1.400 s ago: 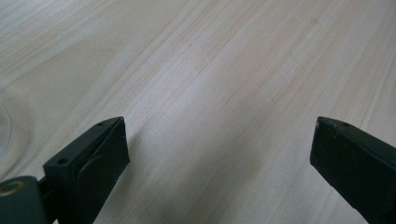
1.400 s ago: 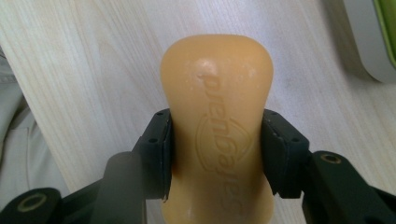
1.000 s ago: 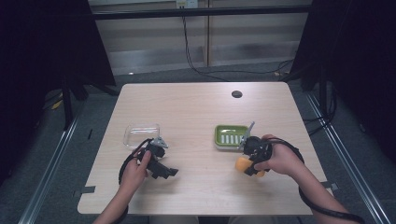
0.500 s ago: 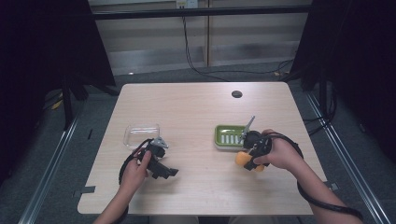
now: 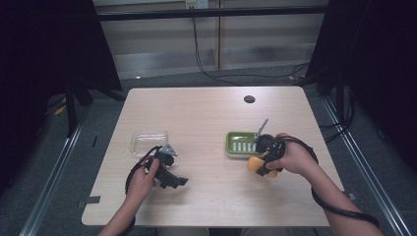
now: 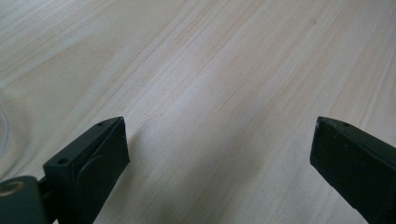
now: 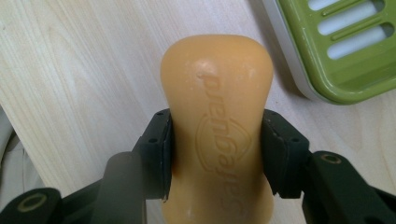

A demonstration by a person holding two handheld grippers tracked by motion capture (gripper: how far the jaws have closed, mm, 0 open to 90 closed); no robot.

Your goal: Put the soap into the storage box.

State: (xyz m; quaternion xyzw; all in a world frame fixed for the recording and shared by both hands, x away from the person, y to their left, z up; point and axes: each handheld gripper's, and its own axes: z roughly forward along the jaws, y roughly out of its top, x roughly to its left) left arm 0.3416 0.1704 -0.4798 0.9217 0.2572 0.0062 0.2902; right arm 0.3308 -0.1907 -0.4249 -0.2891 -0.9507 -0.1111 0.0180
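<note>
An orange soap bar [image 7: 217, 126], embossed with a brand mark, was clamped across its narrow waist between the jaws of the right gripper [image 7: 217, 154], held just beside a green slotted soap dish [image 7: 345, 46] that sat on the pale wooden surface [image 7: 79, 74]. From the high view the bar [image 5: 254, 163] hung at the near left corner of the dish [image 5: 239, 144], with the person's right hand [image 5: 292, 158] wrapped round the gripper [image 5: 263, 164].

The likely step was seating the bar in the dish. Done well, that would mean lifting it clear of the raised rim, turning its long side to run with the slots, lowering it flat and only then easing the jaws apart; soap is slick, and a hard squeeze at the waist could squirt it out.

The left gripper [image 6: 219, 154] stood with its jaws wide apart and nothing between them, low over bare wood, in the person's left hand [image 5: 142, 181] near a clear plastic container [image 5: 149, 141] that sat well apart from the dish.

The surface was a light-grained tabletop with rounded corners and a dark round cable hole [image 5: 249, 99] near its far edge. Beyond it lay a grey floor, black curtains on both sides and a cable [image 5: 199, 44] hanging down the back wall.
</note>
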